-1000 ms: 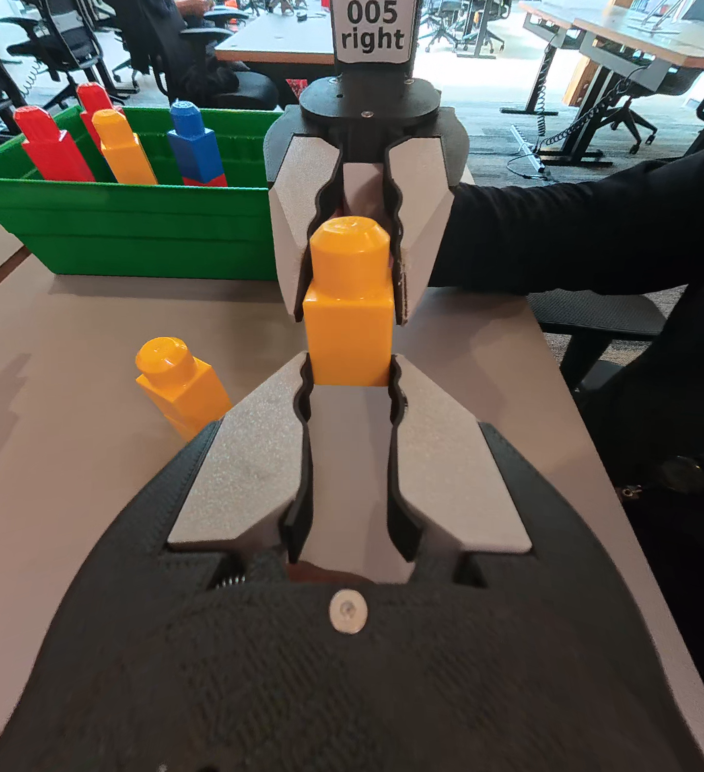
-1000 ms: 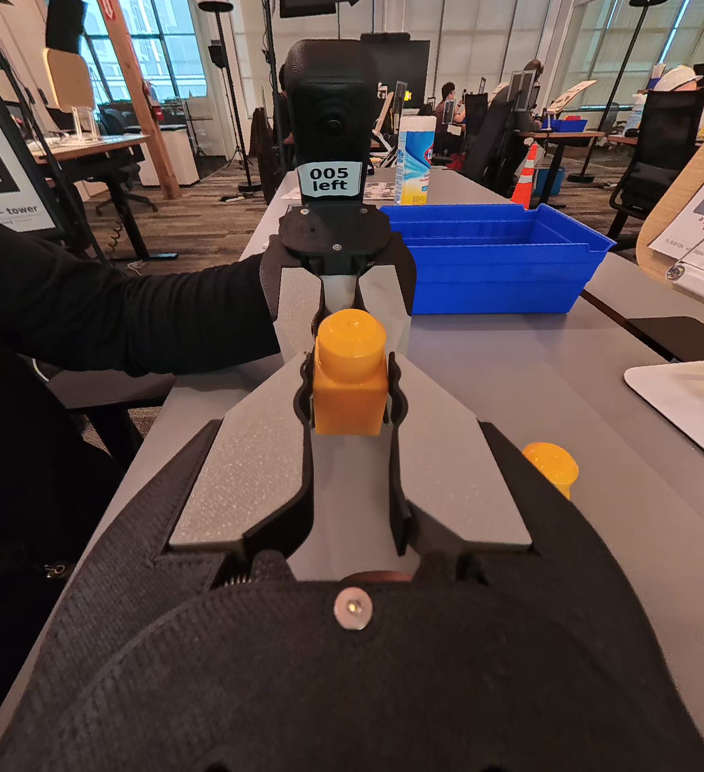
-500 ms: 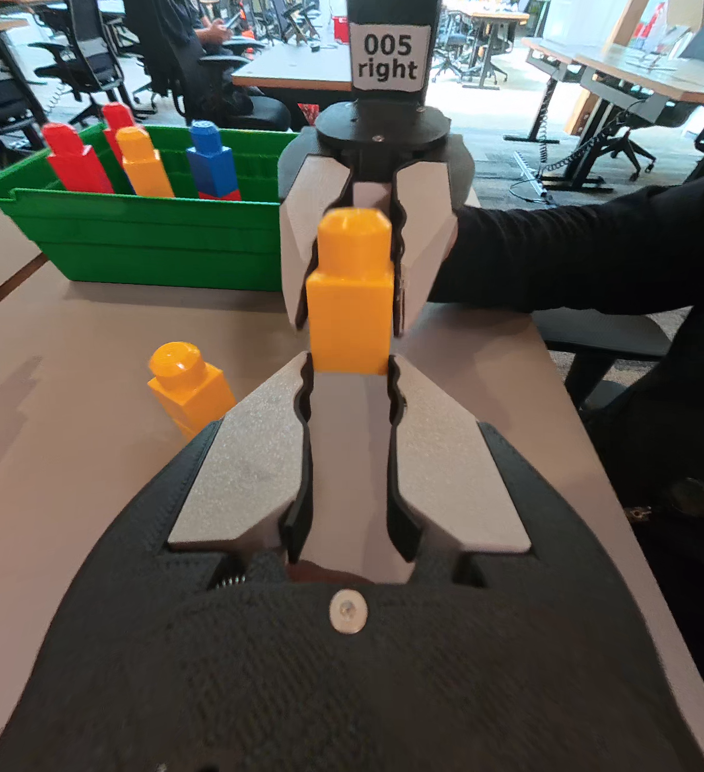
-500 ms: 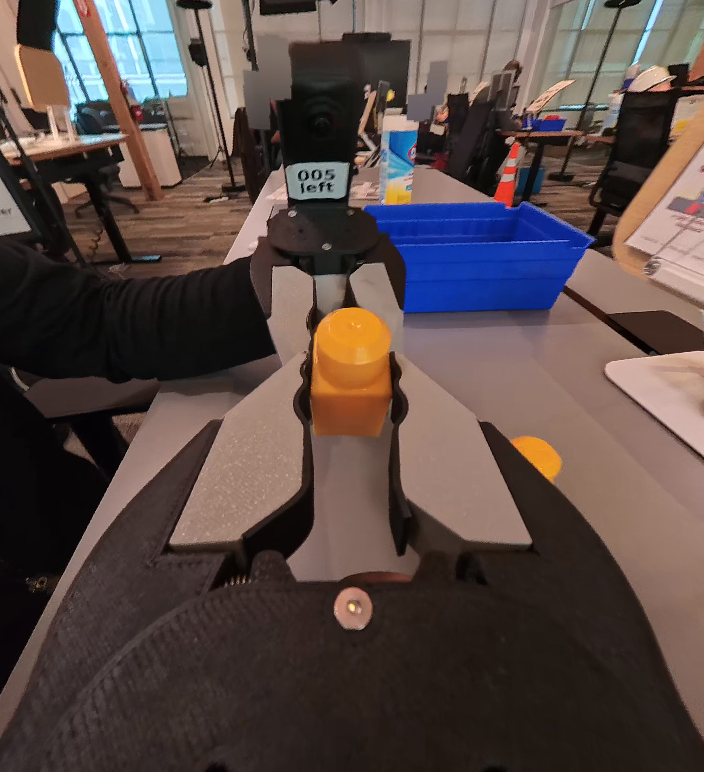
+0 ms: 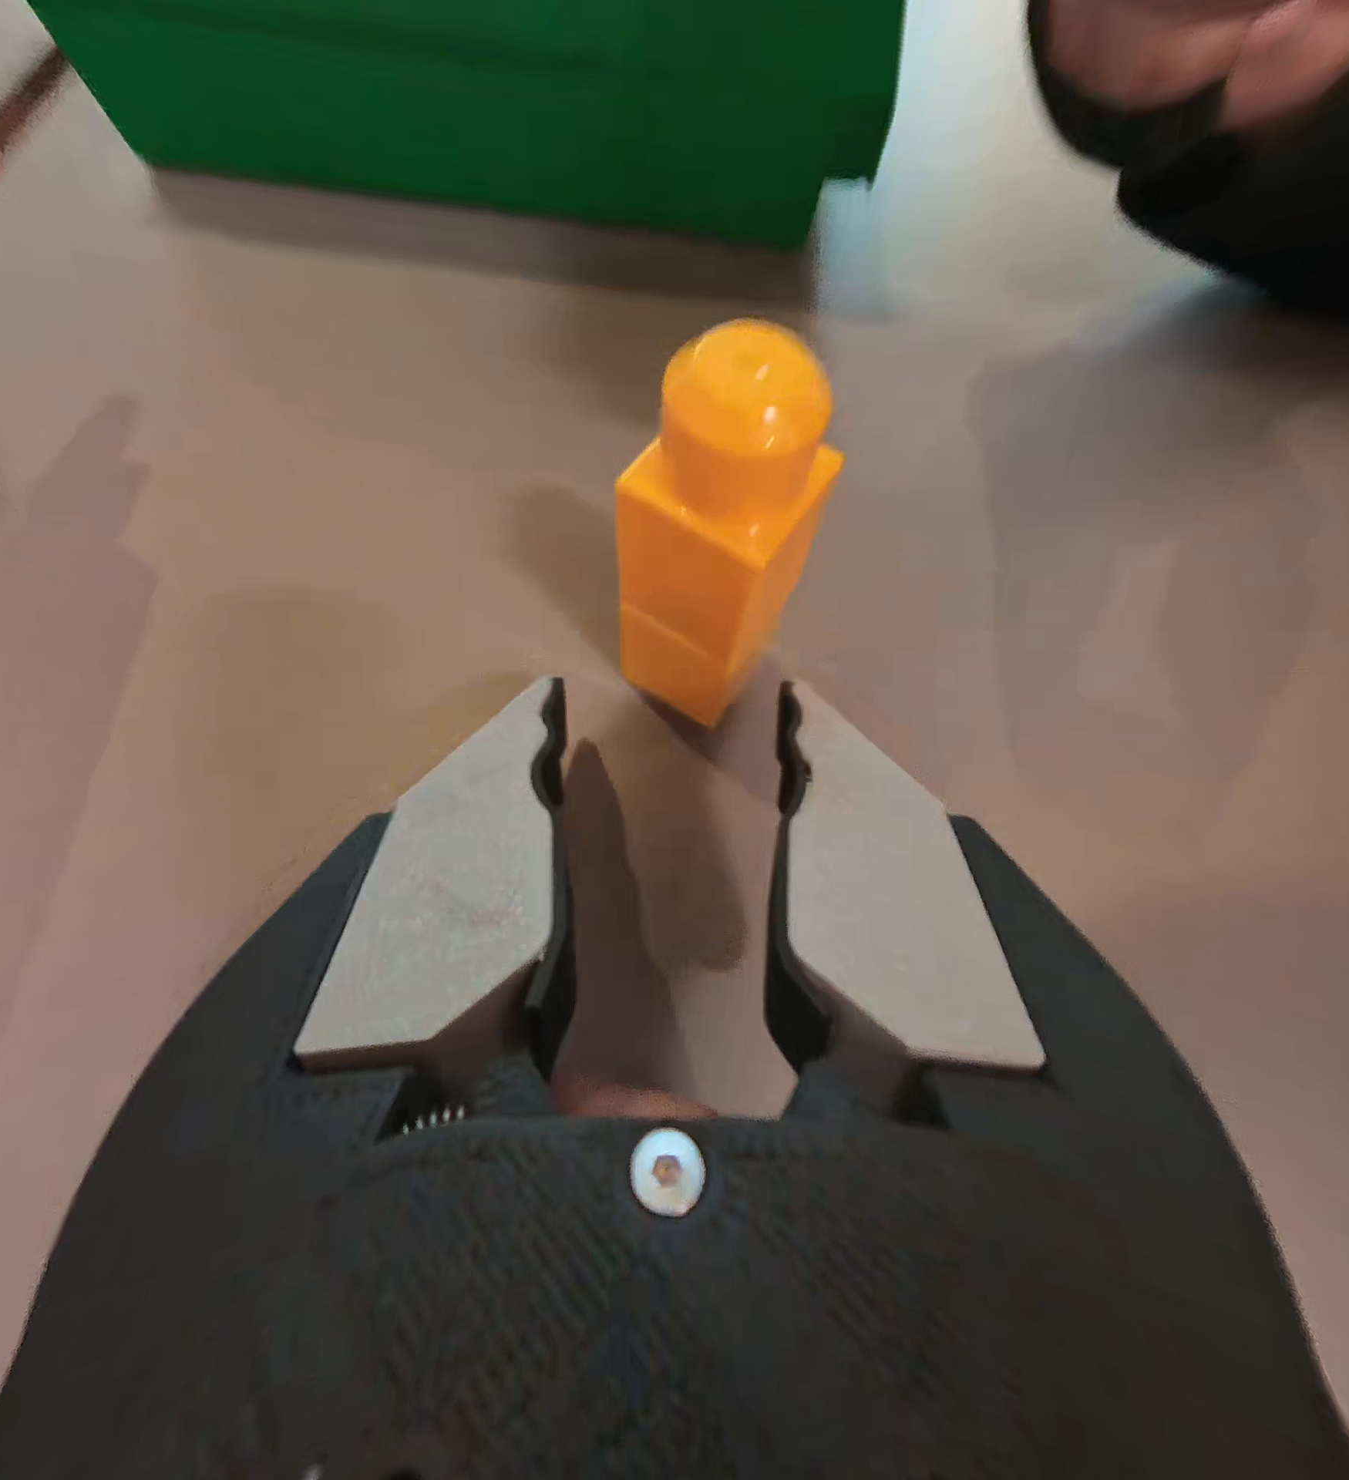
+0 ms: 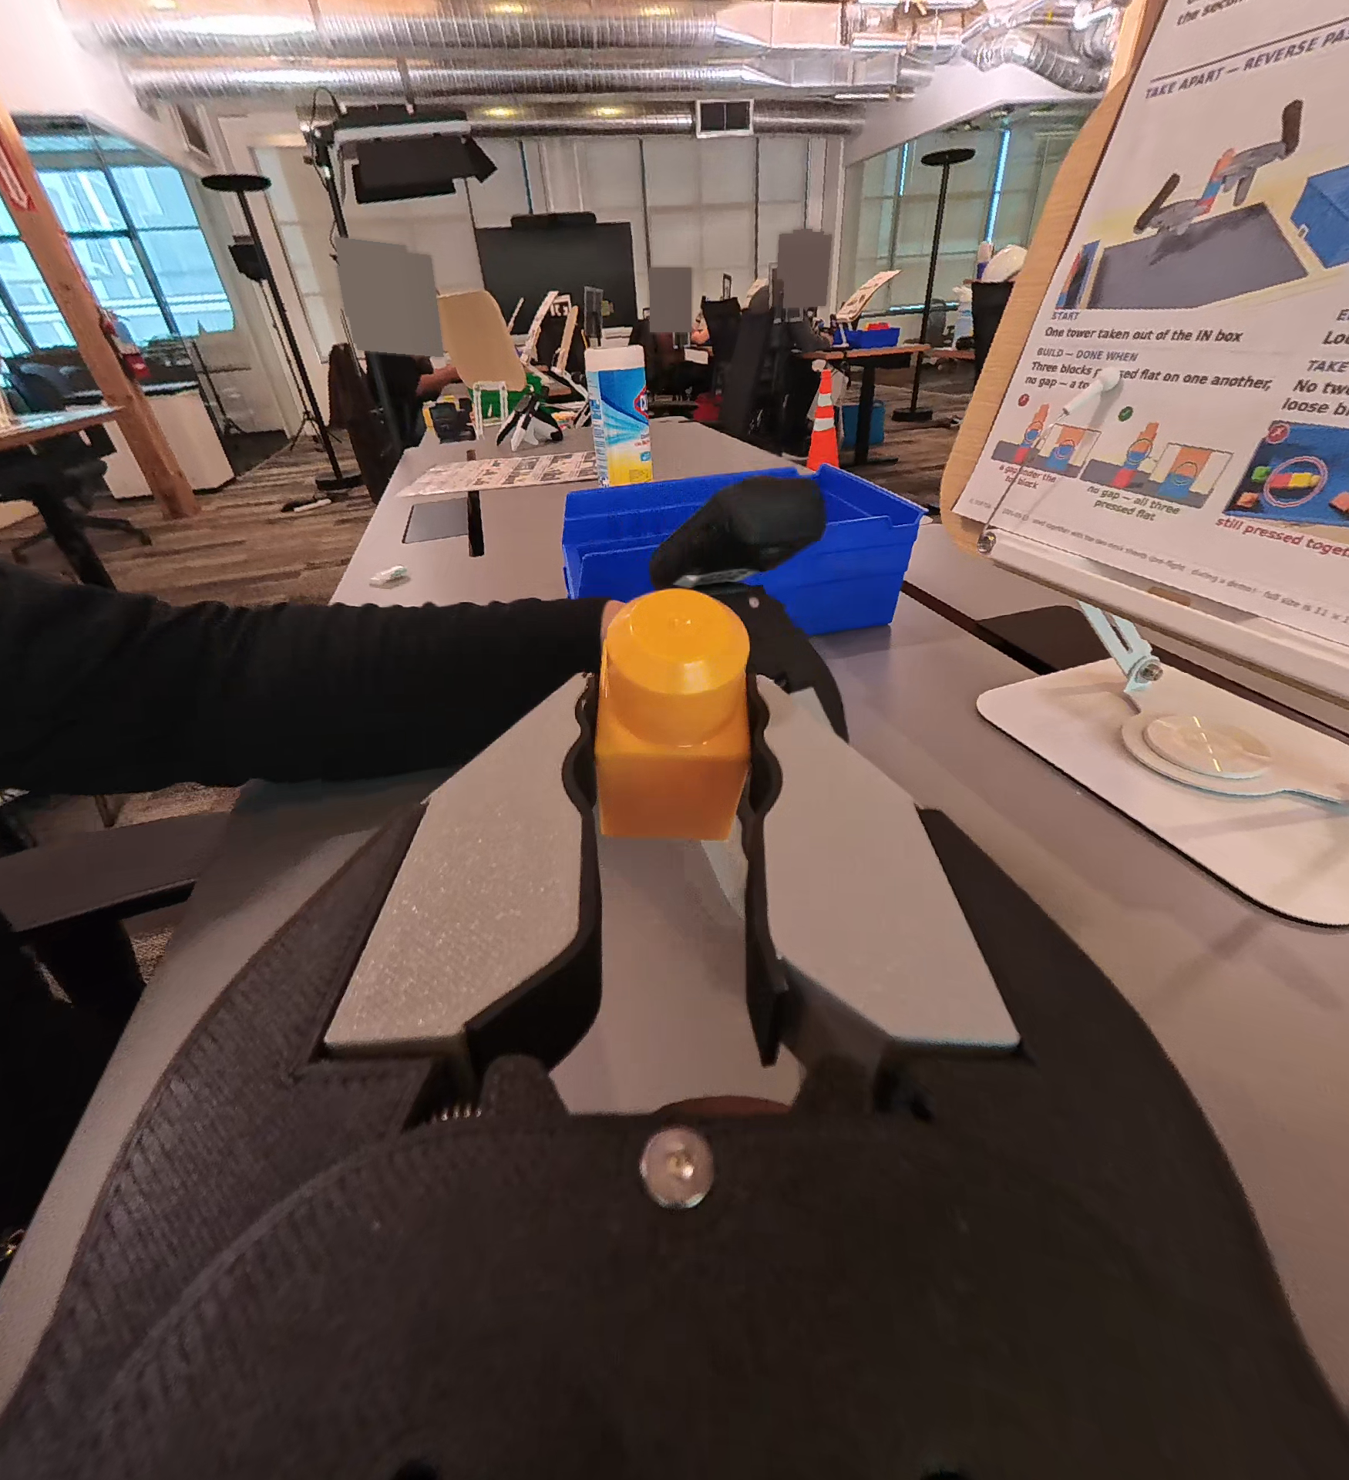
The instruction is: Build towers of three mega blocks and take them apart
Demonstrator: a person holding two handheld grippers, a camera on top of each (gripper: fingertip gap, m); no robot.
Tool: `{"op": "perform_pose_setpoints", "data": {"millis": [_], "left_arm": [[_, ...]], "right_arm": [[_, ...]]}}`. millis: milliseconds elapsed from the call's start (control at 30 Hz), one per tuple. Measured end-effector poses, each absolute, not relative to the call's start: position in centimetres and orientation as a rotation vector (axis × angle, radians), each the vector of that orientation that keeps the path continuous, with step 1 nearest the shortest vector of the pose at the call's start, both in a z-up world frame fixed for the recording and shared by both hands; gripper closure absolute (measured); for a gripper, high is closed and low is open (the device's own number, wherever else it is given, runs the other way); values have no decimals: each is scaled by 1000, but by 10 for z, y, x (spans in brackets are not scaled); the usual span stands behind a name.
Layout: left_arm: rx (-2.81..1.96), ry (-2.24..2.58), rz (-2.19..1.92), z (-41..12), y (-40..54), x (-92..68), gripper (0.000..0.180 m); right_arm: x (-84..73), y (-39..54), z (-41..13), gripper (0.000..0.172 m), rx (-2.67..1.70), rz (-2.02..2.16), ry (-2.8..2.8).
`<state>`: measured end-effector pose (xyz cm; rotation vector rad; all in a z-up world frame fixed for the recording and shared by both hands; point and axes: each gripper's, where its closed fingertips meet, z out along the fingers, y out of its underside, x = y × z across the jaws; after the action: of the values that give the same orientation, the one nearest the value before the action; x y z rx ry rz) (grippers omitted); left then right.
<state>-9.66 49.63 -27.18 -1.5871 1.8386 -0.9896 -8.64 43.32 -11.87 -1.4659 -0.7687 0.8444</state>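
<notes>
Left wrist view: left hand-held gripper (image 5: 671, 733) spread wide, nothing between fingers, two-block orange stack (image 5: 715, 561) just ahead on surface (image 5: 255, 480); right hand-held gripper (image 6: 670, 765) clamps single orange block (image 6: 667, 721)

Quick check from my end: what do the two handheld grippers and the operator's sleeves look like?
Both the left gripper and right gripper have textured black bodies, flat grey wedge fingers with wavy black pads, and a silver screw. The sleeve is black.

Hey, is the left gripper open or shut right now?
Open. The left gripper has its grey fingers spread with bare table between them; the orange two-block stack stands just beyond, untouched.
</notes>
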Motion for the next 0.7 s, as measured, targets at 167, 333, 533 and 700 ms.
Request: {"op": "perform_pose_setpoints", "data": {"millis": [167, 333, 533, 700], "left_arm": [[-1511, 1888, -998, -274, 479, -107, 147], [-1550, 1835, -966, -265, 485, -104, 139], [-1469, 1987, -1006, -267, 452, -103, 145], [-1565, 1910, -861, -274, 473, -99, 128]], "right_arm": [[-81, 435, -119, 139, -1477, 844, -761], [-82, 435, -121, 138, -1480, 849, -766], [-83, 432, -118, 139, -1472, 844, -777], [-82, 435, -127, 138, -1505, 843, -789]]}}
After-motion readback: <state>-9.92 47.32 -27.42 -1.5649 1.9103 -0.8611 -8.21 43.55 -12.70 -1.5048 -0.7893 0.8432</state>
